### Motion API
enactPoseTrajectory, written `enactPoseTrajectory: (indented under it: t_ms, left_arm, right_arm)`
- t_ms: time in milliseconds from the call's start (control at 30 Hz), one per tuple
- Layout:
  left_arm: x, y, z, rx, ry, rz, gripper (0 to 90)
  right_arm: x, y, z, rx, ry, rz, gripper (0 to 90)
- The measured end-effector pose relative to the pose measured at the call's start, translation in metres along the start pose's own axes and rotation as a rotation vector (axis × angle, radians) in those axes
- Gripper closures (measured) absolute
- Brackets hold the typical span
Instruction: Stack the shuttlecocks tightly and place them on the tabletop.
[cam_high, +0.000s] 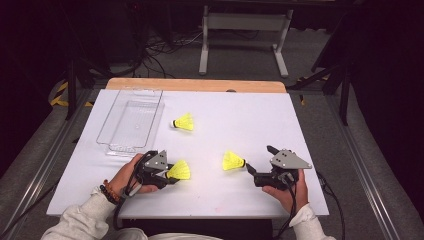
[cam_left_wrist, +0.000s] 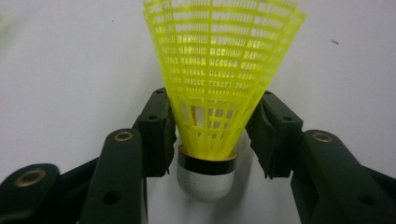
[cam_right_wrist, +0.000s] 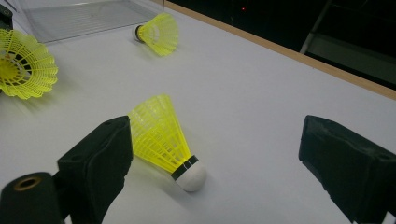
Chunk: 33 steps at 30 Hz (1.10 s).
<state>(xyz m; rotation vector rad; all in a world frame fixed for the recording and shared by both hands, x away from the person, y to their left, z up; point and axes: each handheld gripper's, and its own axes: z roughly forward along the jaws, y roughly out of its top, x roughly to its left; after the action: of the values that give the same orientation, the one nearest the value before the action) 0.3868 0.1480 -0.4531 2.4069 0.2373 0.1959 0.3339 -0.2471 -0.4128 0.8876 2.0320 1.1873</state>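
Near the front edge of the white bench (cam_high: 260, 120), toward its left corner, the left gripper (cam_high: 169, 173) is clamped on a yellow plastic-mesh shuttlecock with a white rounded cork (cam_left_wrist: 219, 84); the left gripper view shows both black jaws pressed against the lower skirt just above the dark band, with the cork tip pointing back toward the hand and the skirt fanning away from it. Toward the front right corner, the right gripper (cam_high: 258, 161) sits with its jaws spread wide and nothing between the pads, and a second yellow mesh shuttlecock (cam_right_wrist: 163, 140) lies on its side on the bench just ahead of it, cork end toward the gripper, close beside one jaw, though whether it touches I cannot tell. A third yellow mesh shuttlecock (cam_high: 183, 122) lies on its side nearer the bench's middle, just beside a clear rectangular plastic tray (cam_high: 116, 131) that stands along the left edge toward the back corner.
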Motion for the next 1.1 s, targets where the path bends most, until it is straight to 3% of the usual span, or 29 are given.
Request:
enactPoseTrajectory:
  t_ms: [400,633,833,1100]
  left_arm:
    - [-0.001,0.002,-0.013,0.0,0.022,0.042,56.7]
    - [0.008,0.011,-0.032,-0.026,0.049,0.05,57.1]
    - [0.021,0.014,-0.047,-0.024,0.057,0.063,57.2]
    - [0.048,0.031,-0.06,0.008,0.063,0.114,56.8]
  right_arm:
    - [0.0,0.0,0.0,0.004,-0.007,-0.008,10.4]
    - [0.0,0.0,0.001,0.004,-0.007,-0.004,10.4]
    - [0.0,-0.001,0.001,0.007,-0.007,0.001,10.4]
    - [0.0,-0.001,0.003,0.012,-0.009,0.002,10.4]
